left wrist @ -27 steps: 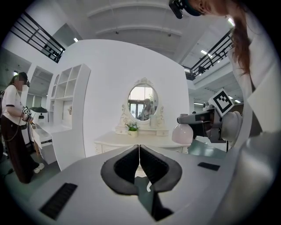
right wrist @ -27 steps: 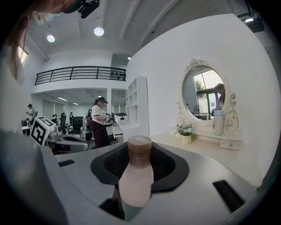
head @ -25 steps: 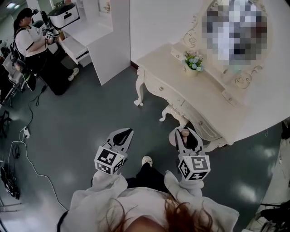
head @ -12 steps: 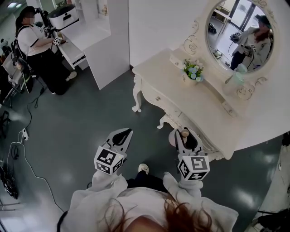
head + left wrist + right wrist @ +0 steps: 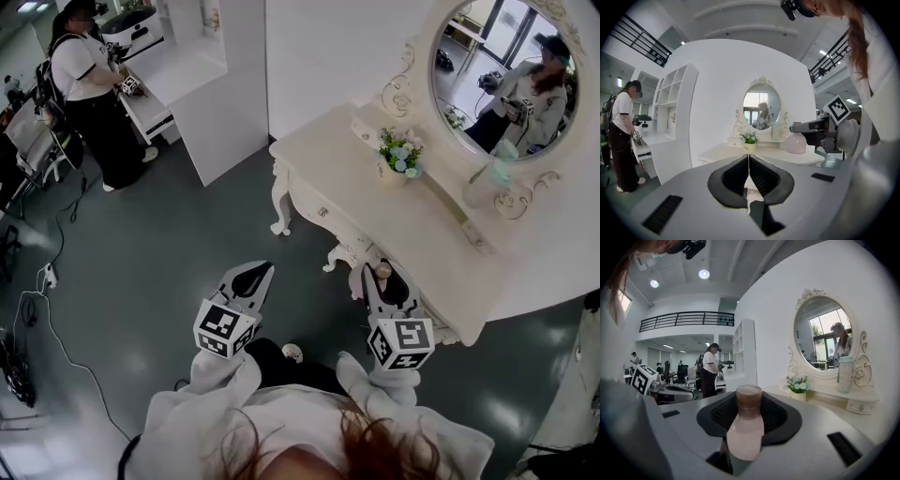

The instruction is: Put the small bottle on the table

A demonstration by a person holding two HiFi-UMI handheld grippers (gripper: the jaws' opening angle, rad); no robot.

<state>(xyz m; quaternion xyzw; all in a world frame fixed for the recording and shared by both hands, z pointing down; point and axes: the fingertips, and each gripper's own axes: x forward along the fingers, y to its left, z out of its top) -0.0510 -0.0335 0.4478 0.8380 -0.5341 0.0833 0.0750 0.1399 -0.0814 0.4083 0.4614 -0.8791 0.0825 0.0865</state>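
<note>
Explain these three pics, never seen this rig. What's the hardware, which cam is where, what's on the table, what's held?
No robot here: a person carries a two-jaw gripper in each hand. The head view comes from a camera on the person's head, looking down on both tools; the cubes with square markers are part of them. The other two views come from a camera riding on each gripper, looking along its jaws. The left gripper is shut and empty. The right gripper is clamped on the small bottle, pink with a brown cap, not yet set down. Ahead stands a white dressing table with an oval mirror. On it are a flower pot and, on the raised ledge under the mirror, a pale lidded container. In the background stands another person.
</note>
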